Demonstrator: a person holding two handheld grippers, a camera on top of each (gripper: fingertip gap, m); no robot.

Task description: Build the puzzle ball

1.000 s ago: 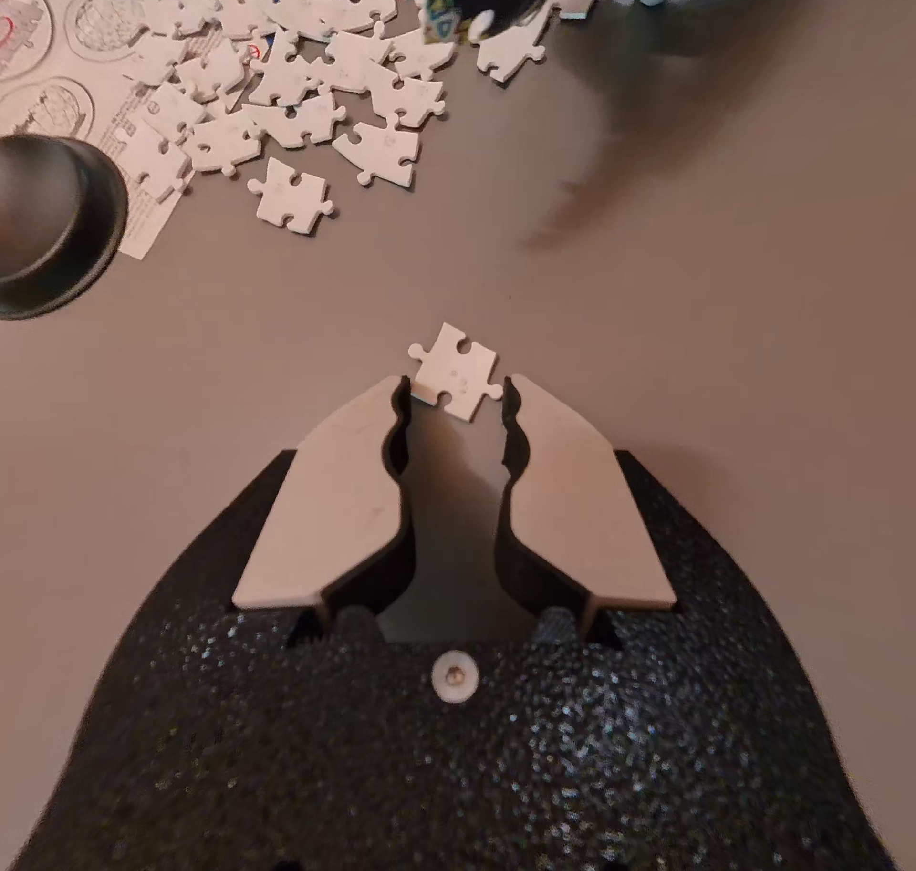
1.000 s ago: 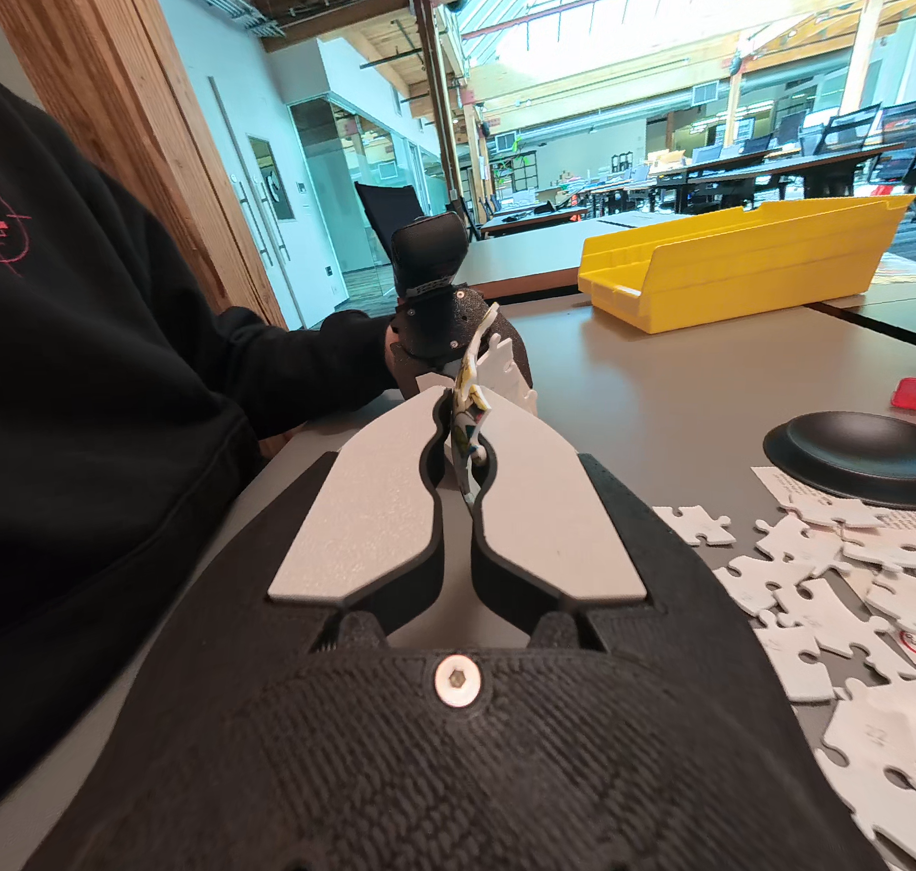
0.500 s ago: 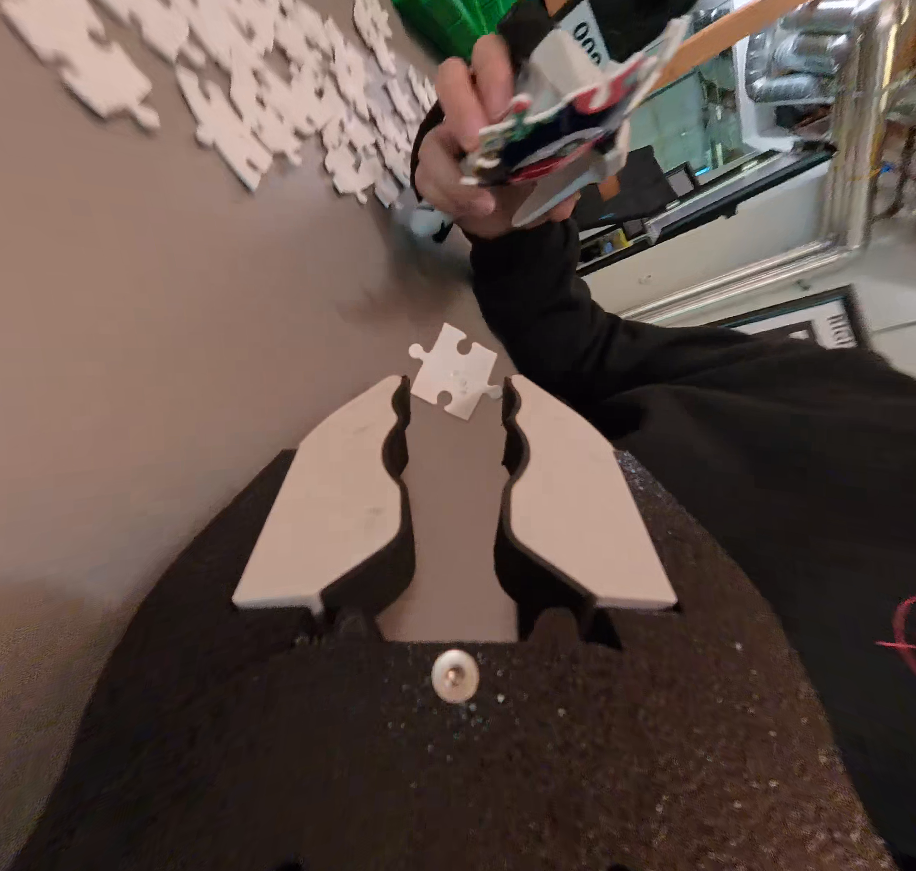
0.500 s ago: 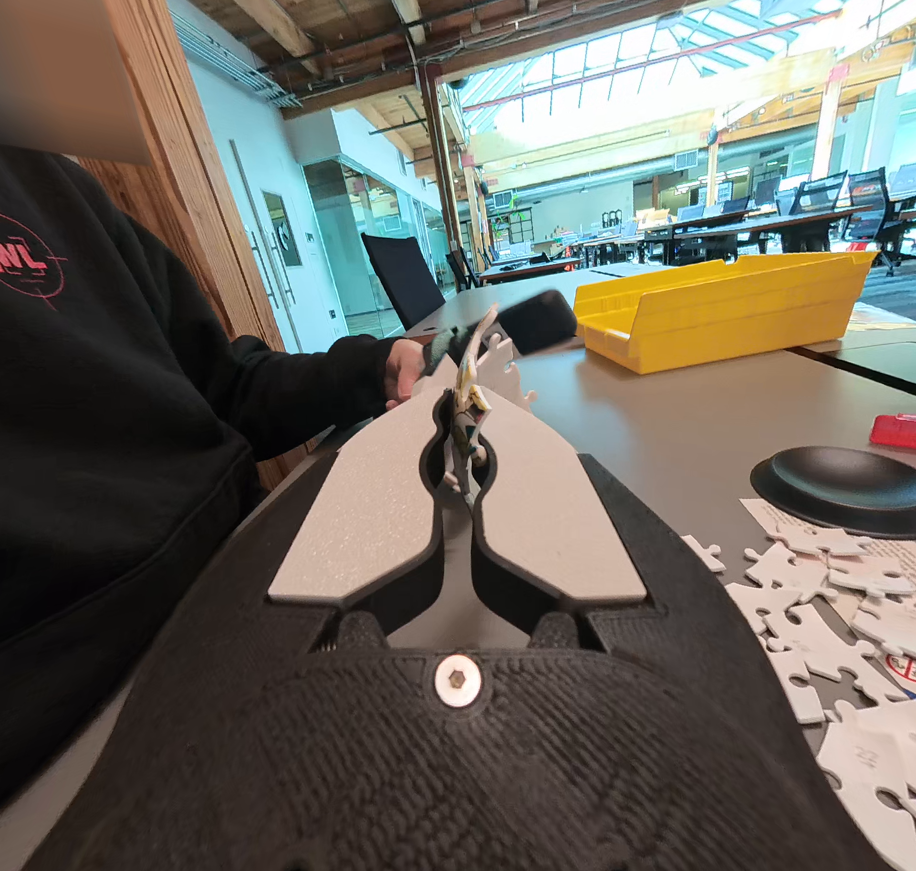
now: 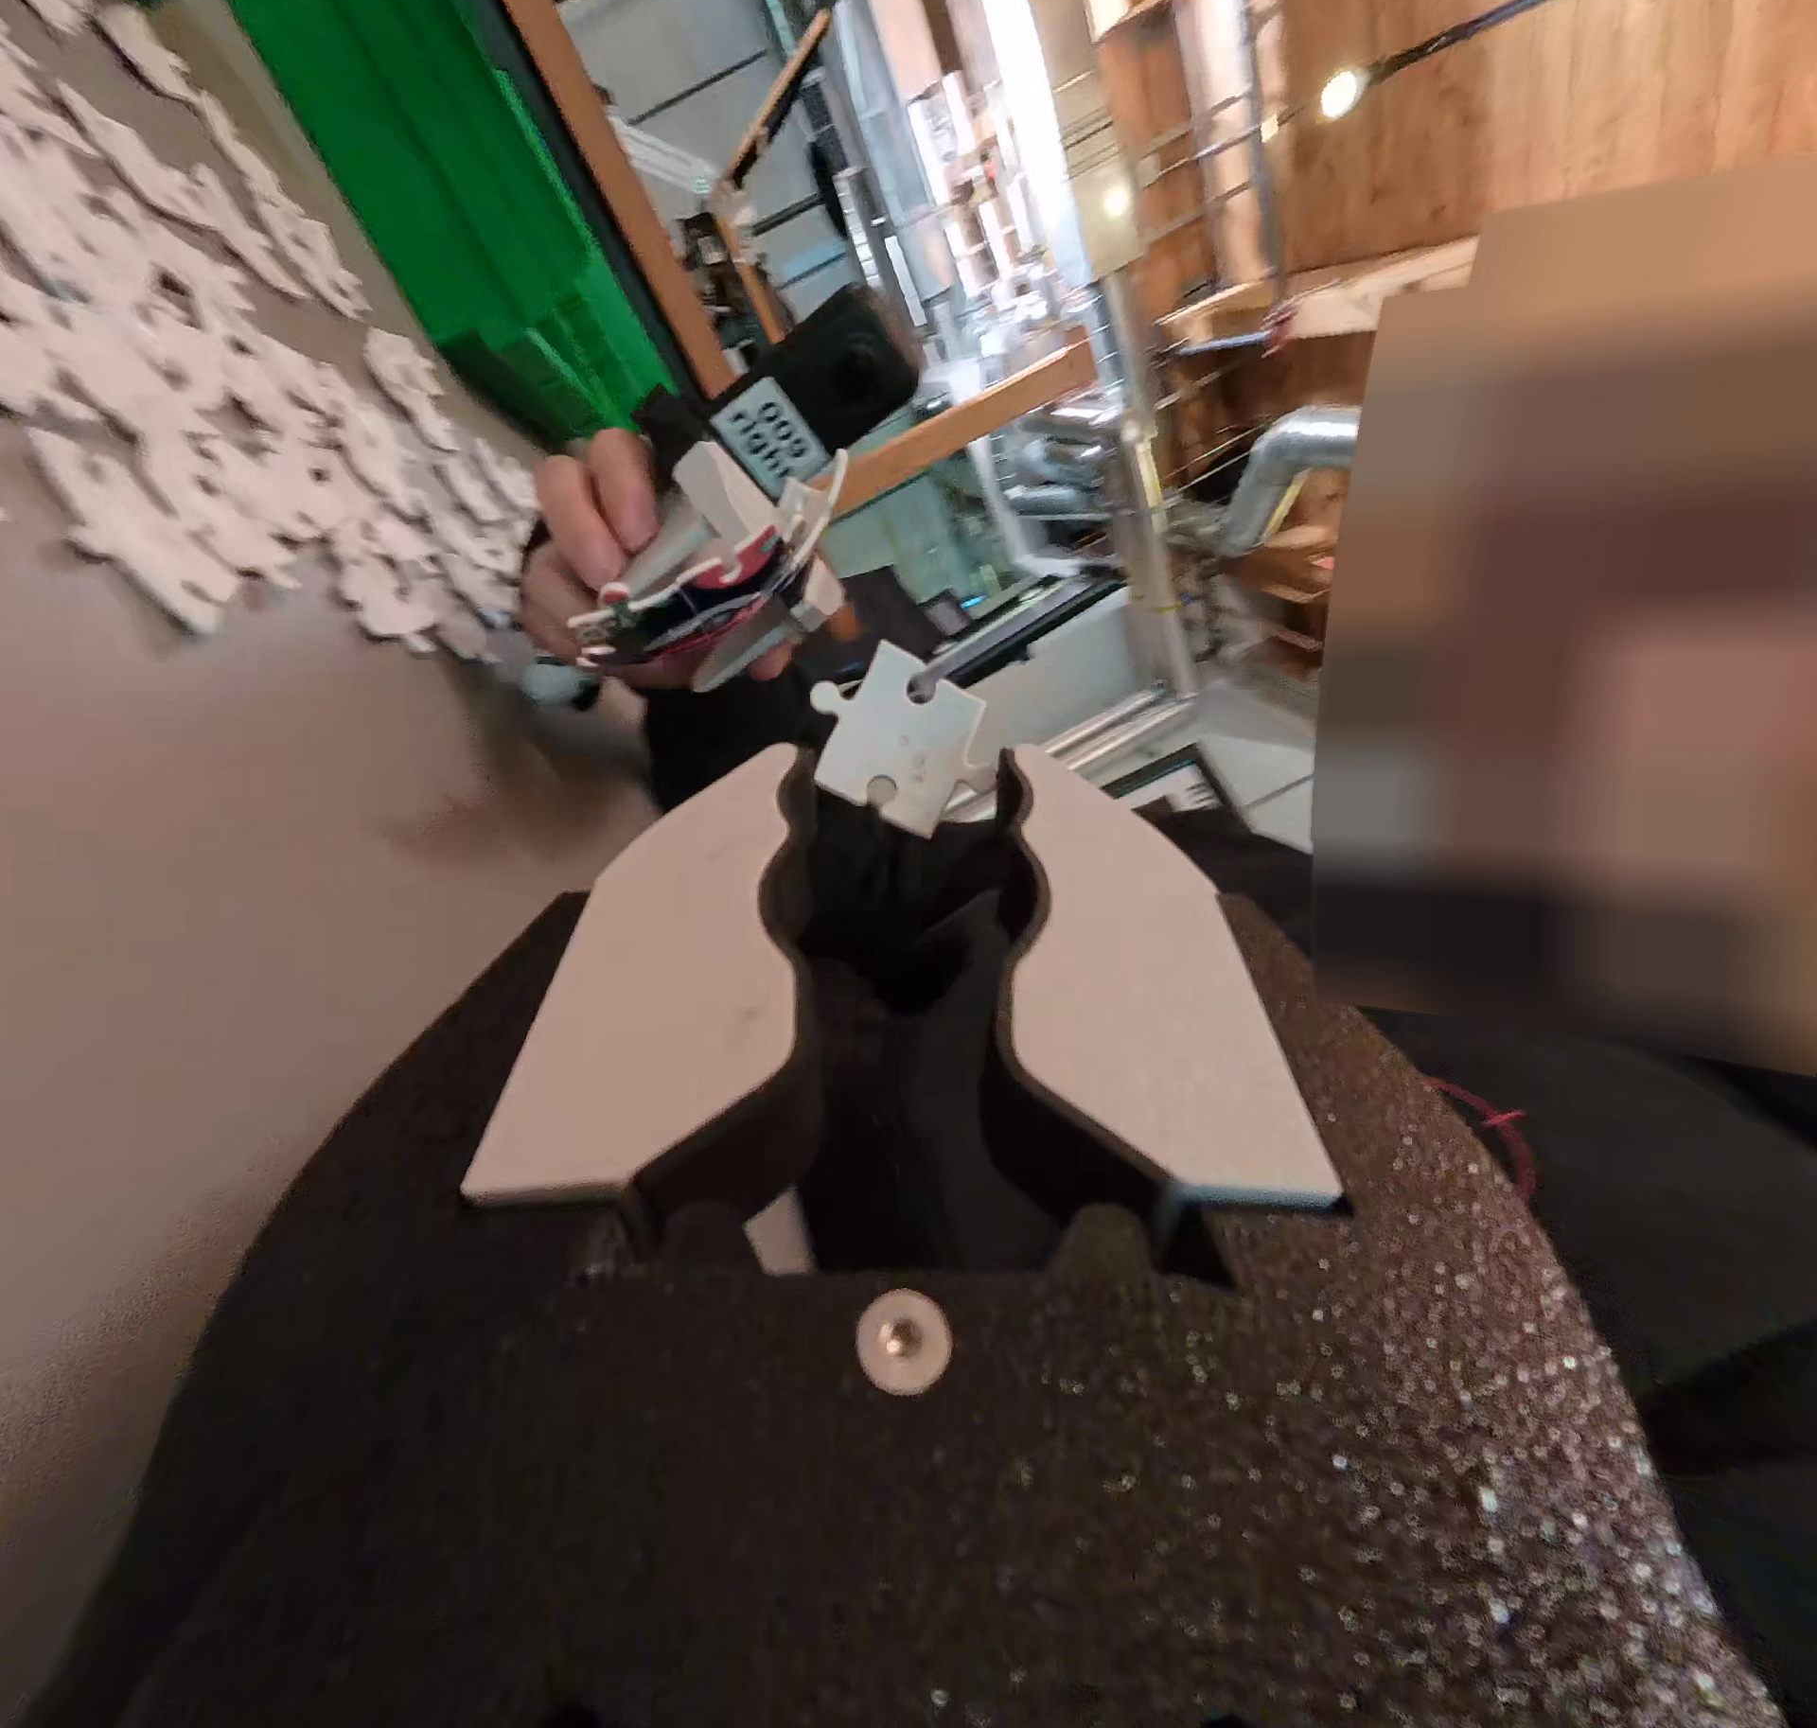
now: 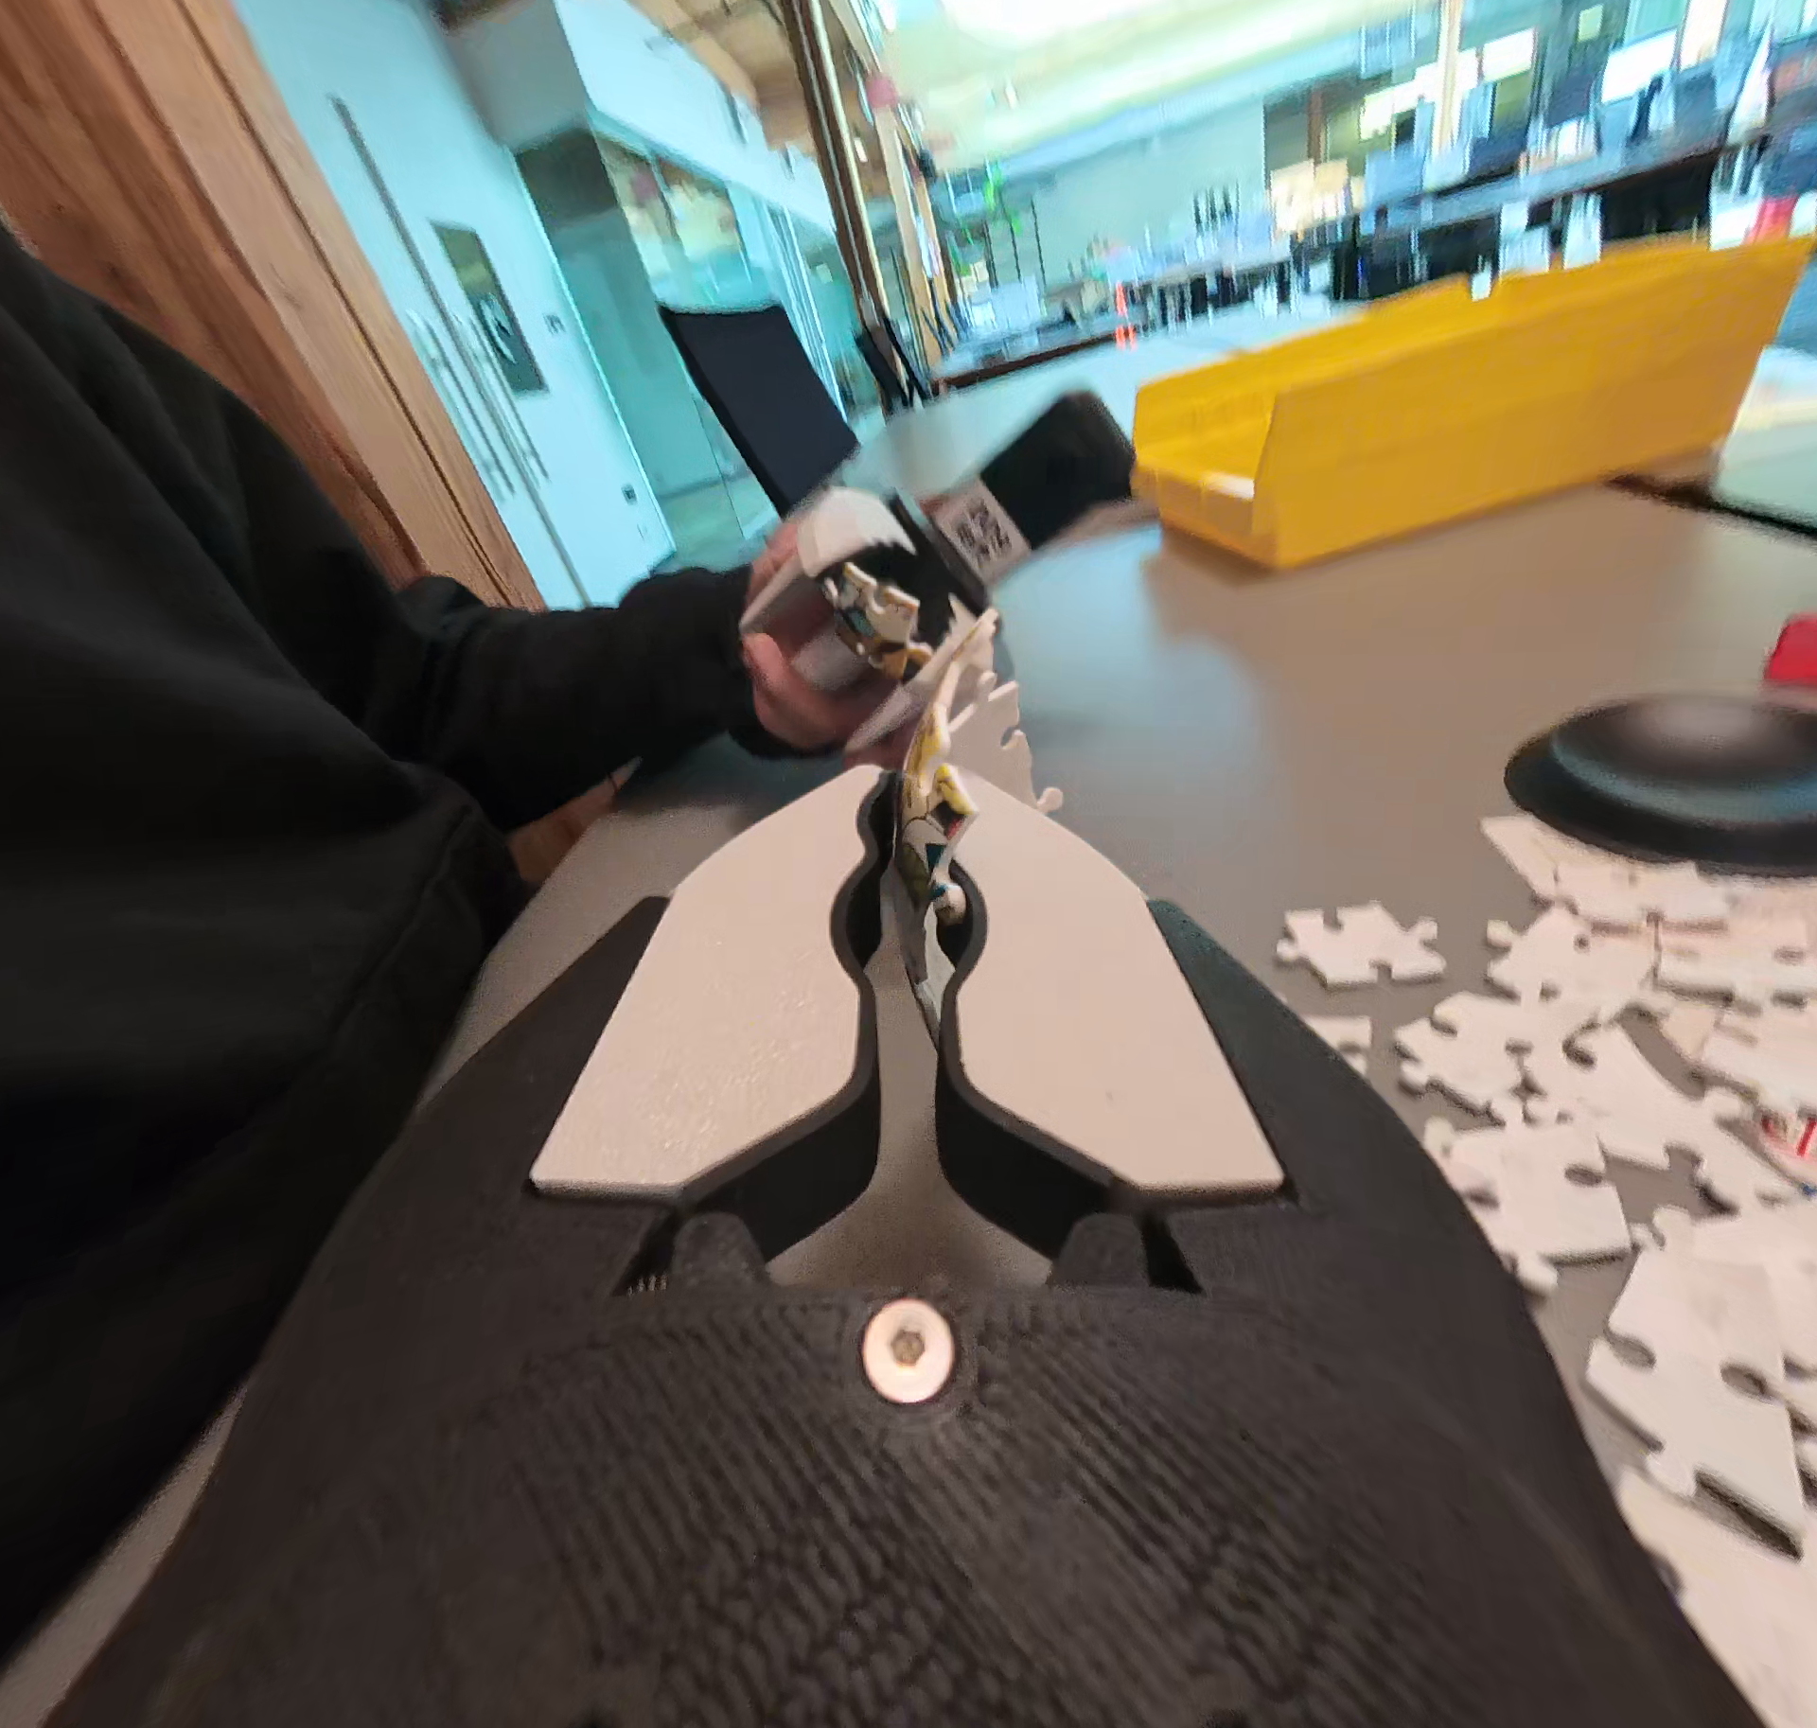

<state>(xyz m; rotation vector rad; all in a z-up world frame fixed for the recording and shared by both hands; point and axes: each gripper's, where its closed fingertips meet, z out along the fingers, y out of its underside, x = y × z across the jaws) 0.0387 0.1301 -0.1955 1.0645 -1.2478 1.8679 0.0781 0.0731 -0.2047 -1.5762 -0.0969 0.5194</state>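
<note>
1. The left gripper is holding a single white puzzle piece between its two tips, with the fingers set a piece-width apart and clamped on the piece's side edges.
2. The piece is lying flat across the gap, its blank side facing the camera and its knobbed far edge sticking out past the tips into open air.
3. Ahead and a little to the left of those tips, the right gripper is showing in a person's hand, clamped on a curved, coloured section of joined pieces.
4. A short stretch of clear air is separating the single piece from that section; they are near but apart.
5. In the right wrist view, the right gripper is pinching the joined section edge-on, with its fingers almost together.
6. Just beyond those tips, the left gripper is floating above the grey table; the picture is blurred there, so its piece is probably the pale and yellow shape between the fingers.
7. To the right of the right gripper, loose white pieces are lying scattered on the table, with a black round stand and a yellow bin farther off.
</note>
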